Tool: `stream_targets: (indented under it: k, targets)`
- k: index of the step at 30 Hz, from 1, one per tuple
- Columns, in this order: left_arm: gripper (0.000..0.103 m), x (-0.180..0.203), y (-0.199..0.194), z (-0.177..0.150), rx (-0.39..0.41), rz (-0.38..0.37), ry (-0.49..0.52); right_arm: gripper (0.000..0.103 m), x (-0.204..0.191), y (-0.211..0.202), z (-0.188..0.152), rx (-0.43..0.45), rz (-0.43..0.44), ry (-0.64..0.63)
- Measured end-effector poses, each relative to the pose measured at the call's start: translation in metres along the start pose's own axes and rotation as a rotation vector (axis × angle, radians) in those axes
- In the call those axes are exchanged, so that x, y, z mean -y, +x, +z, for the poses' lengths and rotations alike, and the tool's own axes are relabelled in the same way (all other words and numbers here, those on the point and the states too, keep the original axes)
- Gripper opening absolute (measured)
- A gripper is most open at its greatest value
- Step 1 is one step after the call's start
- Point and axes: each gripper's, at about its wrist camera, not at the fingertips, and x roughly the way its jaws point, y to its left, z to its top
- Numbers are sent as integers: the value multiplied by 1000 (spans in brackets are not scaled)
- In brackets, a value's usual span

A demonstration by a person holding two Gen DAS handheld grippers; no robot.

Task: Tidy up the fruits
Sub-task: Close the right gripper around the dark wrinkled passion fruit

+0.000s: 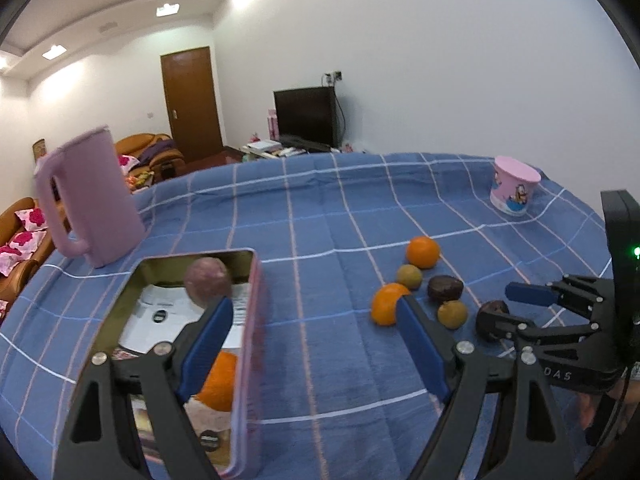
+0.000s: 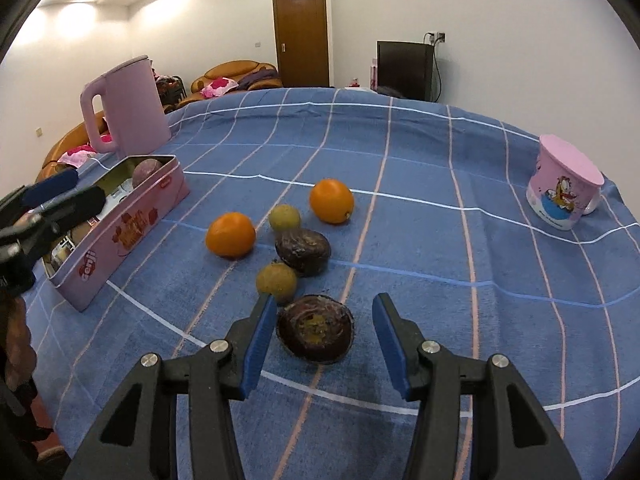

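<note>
A pink tin box [image 1: 256, 320] [image 2: 120, 236] lies on the blue checked cloth and holds a purple fruit [image 1: 208, 282] [image 2: 146, 170] and an orange [image 1: 218, 380]. My left gripper [image 1: 316, 344] is open and empty above the box's right wall. On the cloth lie two oranges [image 2: 231, 235] [image 2: 331, 201], two small greenish-brown fruits [image 2: 284, 218] [image 2: 276, 279] and two dark wrinkled fruits [image 2: 303, 251] [image 2: 315, 328]. My right gripper [image 2: 324, 340] is open with its jaws on either side of the nearest dark fruit; it also shows in the left wrist view [image 1: 516, 308].
A pink jug [image 1: 90, 200] [image 2: 128, 104] stands behind the box at the table's left edge. A pink cartoon cup [image 1: 514, 190] [image 2: 564, 184] stands at the far right. Sofas, a door and a TV lie beyond the table.
</note>
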Motion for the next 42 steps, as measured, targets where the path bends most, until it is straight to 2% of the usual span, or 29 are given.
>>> stream_targets:
  k: [8,13,14,16,19,25,28,31,35,39,42]
  targets:
    - [86,15,22,-2,-56,-29,18,52,-9,18,2,-76,25,-10]
    - [86,21,28,-2,-73,-41,28,52,-20,18,0,-81,39,-48]
    - [86,22,28,-3,-74,-44,31,51,-19,18,-1,-79,38,-48]
    - [86,27,28,-3,-76,-53,37,42,-15,15,0,-63,39,-30]
    - [86,34,28,-3,-80,-69,47,42,-5,11,2,-32,19,5]
    - [84,57,35,-3,-105,-123,74,42,13,1,5,22,-81,32]
    - [84,68,40,-2,-120,-144,83,42,20,-3,5,37,-84,62]
    - [72,76,50,-2,-158,-172,84,42,26,-5,4,47,-87,85]
    - [70,82,60,-3,-199,-197,76,42,38,-8,4,64,-87,134]
    - [61,89,70,-4,-240,-224,78,42,47,-8,3,64,-80,169]
    - [61,94,73,-4,-246,-220,92,42,45,-7,3,61,-85,160]
